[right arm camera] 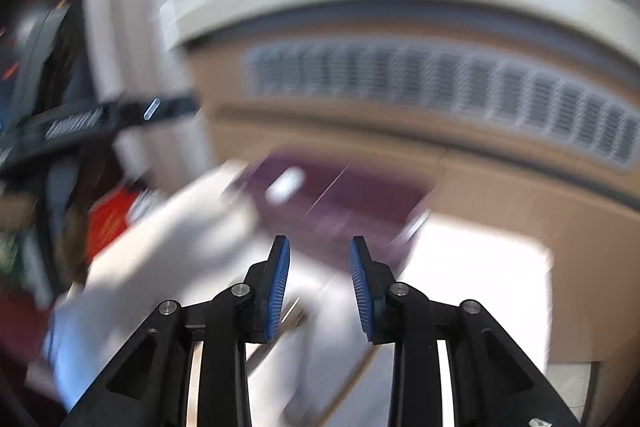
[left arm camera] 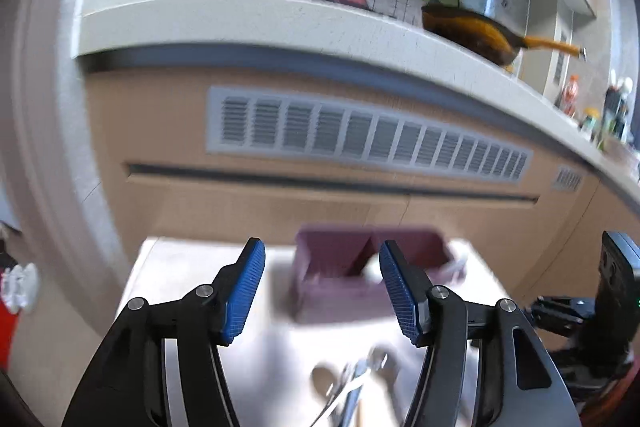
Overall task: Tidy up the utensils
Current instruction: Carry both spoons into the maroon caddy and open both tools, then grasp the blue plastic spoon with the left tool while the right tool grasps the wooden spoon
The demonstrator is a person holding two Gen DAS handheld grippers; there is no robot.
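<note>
left gripper (left arm camera: 322, 291) jaws spread wide, nothing held. right gripper (right arm camera: 319, 287) jaws parted less, also empty. metal utensils (left arm camera: 352, 383) lie heaped on the white surface (left arm camera: 180, 267) just below the left jaws; purple divided holder (left arm camera: 340, 291) stands beyond. utensils judged thin, stiff, slick; best pinched across a handle's middle. right view is blurred.

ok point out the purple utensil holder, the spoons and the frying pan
purple utensil holder (left arm camera: 340, 297): left wrist view, on its front wall
spoons (left arm camera: 356, 379): left wrist view, on the blurred metal pile near the bowls
frying pan (left arm camera: 468, 31): left wrist view, on its orange side wall
</note>
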